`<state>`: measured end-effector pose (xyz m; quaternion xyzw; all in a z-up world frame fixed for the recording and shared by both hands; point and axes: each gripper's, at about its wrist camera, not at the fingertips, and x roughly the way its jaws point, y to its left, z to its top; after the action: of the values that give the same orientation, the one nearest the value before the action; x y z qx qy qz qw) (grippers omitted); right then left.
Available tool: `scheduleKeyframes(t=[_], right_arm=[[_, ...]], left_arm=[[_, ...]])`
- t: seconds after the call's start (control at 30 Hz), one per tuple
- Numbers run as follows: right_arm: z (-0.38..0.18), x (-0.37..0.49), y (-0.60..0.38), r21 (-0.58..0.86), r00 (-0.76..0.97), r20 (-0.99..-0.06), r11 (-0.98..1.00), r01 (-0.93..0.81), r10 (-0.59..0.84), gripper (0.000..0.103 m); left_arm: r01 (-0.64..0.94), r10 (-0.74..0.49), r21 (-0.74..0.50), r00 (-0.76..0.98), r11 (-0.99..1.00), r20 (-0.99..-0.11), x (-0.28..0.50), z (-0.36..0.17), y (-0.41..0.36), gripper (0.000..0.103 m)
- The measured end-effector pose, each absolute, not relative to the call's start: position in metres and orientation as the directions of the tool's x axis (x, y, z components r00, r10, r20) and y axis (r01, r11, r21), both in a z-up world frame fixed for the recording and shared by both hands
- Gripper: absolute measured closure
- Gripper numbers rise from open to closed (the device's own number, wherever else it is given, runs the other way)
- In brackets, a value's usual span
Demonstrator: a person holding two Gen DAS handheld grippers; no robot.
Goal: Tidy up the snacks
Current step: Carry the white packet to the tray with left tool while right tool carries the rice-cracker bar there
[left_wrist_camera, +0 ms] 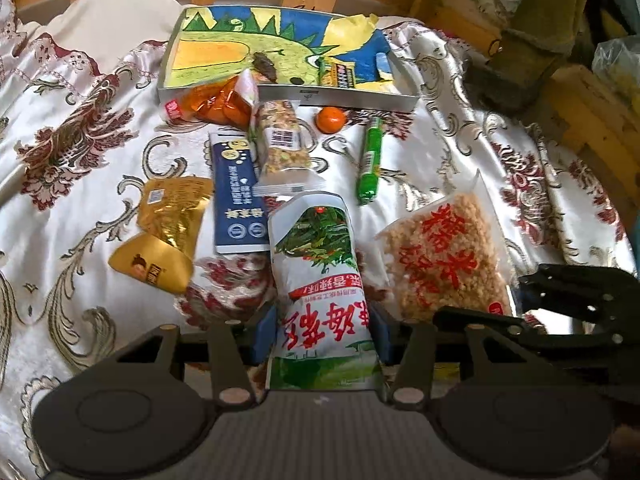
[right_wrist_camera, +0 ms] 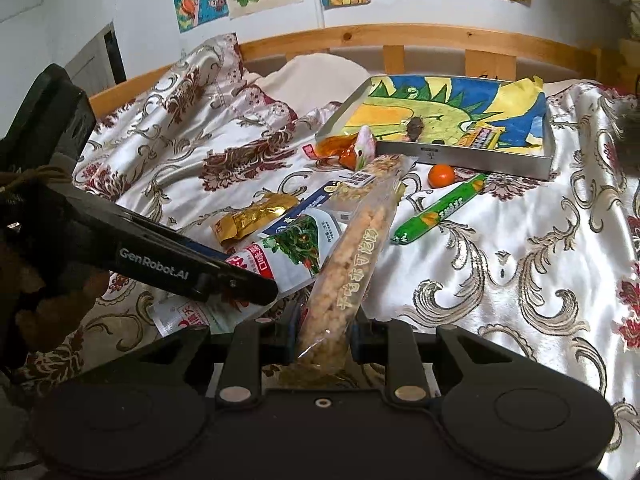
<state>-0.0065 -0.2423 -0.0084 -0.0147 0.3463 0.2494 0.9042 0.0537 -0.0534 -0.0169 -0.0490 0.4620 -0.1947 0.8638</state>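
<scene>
My left gripper [left_wrist_camera: 320, 334] is shut on a white seaweed snack packet [left_wrist_camera: 316, 264] with a green picture and red characters, its blue pads pressing both sides. The right wrist view shows that gripper's black body [right_wrist_camera: 160, 268] at the left with the same packet [right_wrist_camera: 288, 252]. My right gripper [right_wrist_camera: 325, 330] is shut on a clear rice crisp packet [right_wrist_camera: 352, 264], seen edge-on and tilted up. This packet [left_wrist_camera: 440, 256] shows red characters in the left wrist view, with the right gripper [left_wrist_camera: 576, 304] behind it. A grey tray [left_wrist_camera: 352, 98] [right_wrist_camera: 480, 160] lined with a dinosaur drawing lies at the back.
On the patterned bedspread lie an orange packet [left_wrist_camera: 216, 104], a granola bar packet [left_wrist_camera: 282, 148], a tangerine [left_wrist_camera: 331, 119], a green sausage [left_wrist_camera: 370, 160], a blue packet [left_wrist_camera: 236, 200] and two gold packets [left_wrist_camera: 176, 208]. A small green-yellow packet [left_wrist_camera: 340, 74] lies in the tray. A wooden bed rail [right_wrist_camera: 400, 38] runs behind.
</scene>
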Motion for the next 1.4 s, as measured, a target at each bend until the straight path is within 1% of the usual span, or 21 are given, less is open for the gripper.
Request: scheduleKeyframes(t=[0.2,0.4,0.53,0.67,1.0,1.2,1.4], right_arm=[[-0.005,-0.009,-0.256,0.152,0.659,-0.601,0.874,-0.461,0.452,0.077],[0.002,-0.004,-0.269,0.142,0.693,-0.564,0.88,-0.454,0.448,0.077],[0.009,0.005,-0.279,0.12,0.71,-0.555,0.886,-0.448,0.434,0.077],[0.017,0.016,-0.291,0.106,0.73,-0.541,0.895,-0.432,0.417,0.077],[0.041,0.063,-0.314,-0.002,0.761,-0.524,0.893,-0.449,0.381,0.077],[0.053,0.121,-0.316,-0.042,0.759,-0.517,0.875,-0.483,0.394,0.077],[0.059,0.19,-0.315,-0.011,0.782,-0.482,0.889,-0.457,0.396,0.077]], left_arm=[[0.282,-0.397,-0.289,0.504,0.915,-0.767,0.052,-0.01,-0.057,0.049],[0.33,-0.471,-0.34,0.53,0.88,-0.705,0.06,0.008,-0.067,0.049],[0.355,-0.484,-0.333,0.557,0.874,-0.675,0.074,0.019,-0.077,0.049],[0.346,-0.515,-0.381,0.57,0.857,-0.641,0.095,0.026,-0.079,0.049],[0.289,-0.433,-0.327,0.689,0.9,-0.582,0.166,0.054,-0.066,0.049],[0.271,-0.407,-0.316,0.738,0.909,-0.538,0.22,0.069,-0.068,0.049],[0.24,-0.39,-0.333,0.76,0.912,-0.52,0.278,0.066,-0.076,0.049]])
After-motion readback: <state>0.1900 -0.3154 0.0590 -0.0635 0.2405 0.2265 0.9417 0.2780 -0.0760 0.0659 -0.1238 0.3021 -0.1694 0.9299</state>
